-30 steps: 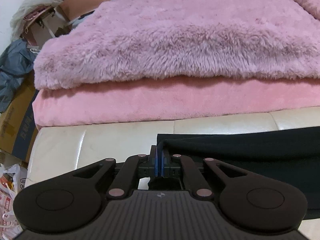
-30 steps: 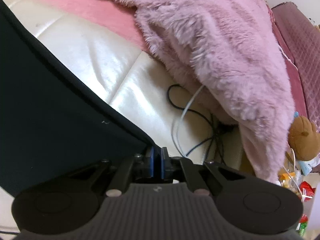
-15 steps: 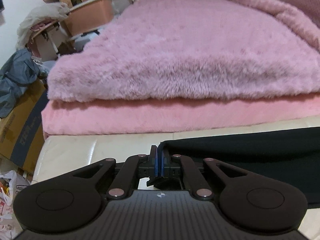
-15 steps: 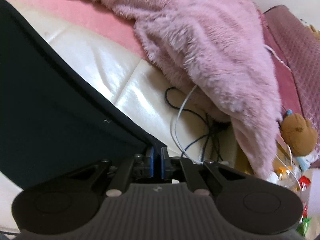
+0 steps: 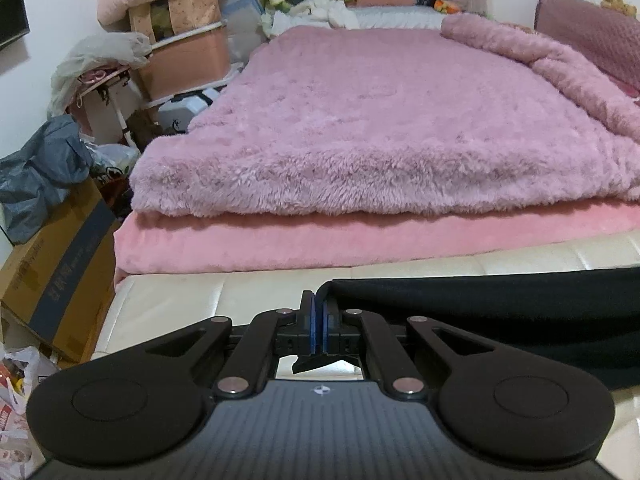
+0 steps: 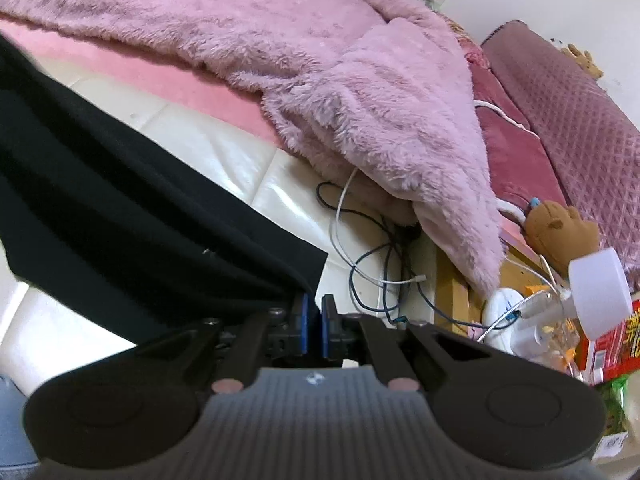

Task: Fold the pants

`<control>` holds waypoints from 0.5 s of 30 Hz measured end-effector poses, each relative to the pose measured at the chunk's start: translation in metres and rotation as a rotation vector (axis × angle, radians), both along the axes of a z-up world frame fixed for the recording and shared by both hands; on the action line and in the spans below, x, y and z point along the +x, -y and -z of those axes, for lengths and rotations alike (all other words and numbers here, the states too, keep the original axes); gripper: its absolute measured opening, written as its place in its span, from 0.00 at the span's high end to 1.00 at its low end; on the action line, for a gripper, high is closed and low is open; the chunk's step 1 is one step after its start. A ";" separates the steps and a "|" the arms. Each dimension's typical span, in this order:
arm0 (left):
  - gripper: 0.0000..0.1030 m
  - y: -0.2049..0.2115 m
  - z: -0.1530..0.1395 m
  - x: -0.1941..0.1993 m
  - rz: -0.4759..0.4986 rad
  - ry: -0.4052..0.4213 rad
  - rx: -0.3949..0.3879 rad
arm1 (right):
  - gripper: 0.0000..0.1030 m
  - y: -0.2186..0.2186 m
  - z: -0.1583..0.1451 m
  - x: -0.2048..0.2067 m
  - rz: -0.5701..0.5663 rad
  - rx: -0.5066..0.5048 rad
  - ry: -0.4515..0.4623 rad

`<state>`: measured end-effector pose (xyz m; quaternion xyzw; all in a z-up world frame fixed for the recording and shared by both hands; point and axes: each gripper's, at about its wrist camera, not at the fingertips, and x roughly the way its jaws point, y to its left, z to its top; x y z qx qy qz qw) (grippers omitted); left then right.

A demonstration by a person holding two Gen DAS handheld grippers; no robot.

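Black pants [image 5: 500,312] are held stretched above a cream padded bench [image 5: 192,300] at the foot of a bed. In the left wrist view the dark cloth runs from the centre of the frame out to the right edge, with a top edge that is nearly straight. One corner of the cloth is pinched by the left gripper [image 5: 319,318], whose blue-padded jaws are pressed together on it; a small tail of fabric can be seen poking out behind the pads.

In the right wrist view the pants [image 6: 120,208] fill the left side as a broad dark sheet with soft folds, slanting down toward the right gripper [image 6: 314,314]. The other corner is caught between its blue pads, which are set narrowly with a slim gap visible between them.

Beyond the bench, a fluffy mauve blanket [image 5: 380,120] is spread over a smooth pink blanket [image 5: 320,244] on the bed. A tangle of black and white cables [image 6: 372,248] lies on the bench just under the blanket's hanging corner. A brown plush toy [image 6: 560,232] and a white lamp [image 6: 596,292] are seen at the right. A cardboard box [image 5: 60,256] stands on the floor to the left of the bench.
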<state>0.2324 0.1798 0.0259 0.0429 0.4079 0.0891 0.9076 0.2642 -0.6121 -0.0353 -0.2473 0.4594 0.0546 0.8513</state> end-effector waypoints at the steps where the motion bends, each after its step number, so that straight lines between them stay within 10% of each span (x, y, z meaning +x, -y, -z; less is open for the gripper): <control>1: 0.97 0.001 0.007 0.009 -0.001 -0.018 0.006 | 1.00 0.000 0.002 0.003 0.002 -0.003 -0.004; 15: 0.97 -0.004 0.110 0.103 -0.030 -0.221 0.094 | 1.00 -0.030 0.105 0.129 0.011 -0.101 -0.151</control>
